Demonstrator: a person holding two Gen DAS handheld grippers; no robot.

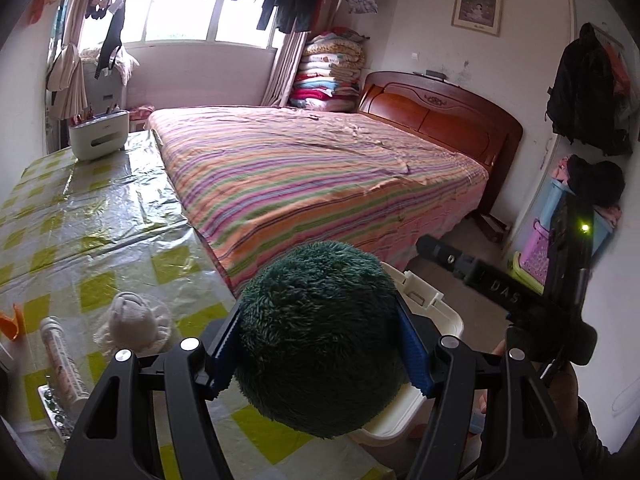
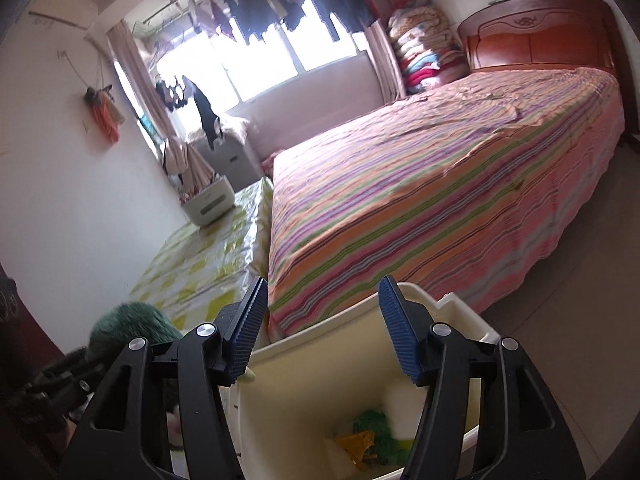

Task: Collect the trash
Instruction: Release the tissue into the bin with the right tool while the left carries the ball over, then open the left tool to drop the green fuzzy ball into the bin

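holding one dark green fuzzy ball (image 1: 320,336) at lower centre of the left view, my left gripper (image 1: 320,352) is clenched on it, both blue pads pressed into the pile, above the rim of one cream bin (image 1: 436,312). my right gripper (image 2: 320,328) hangs released and empty over that bin (image 2: 304,384), where green and yellow scraps already lie. best, i judge, to centre the ball over the opening before letting go. on the checked table (image 1: 100,216): one white knitted piece (image 1: 134,320), one tube (image 1: 64,356).
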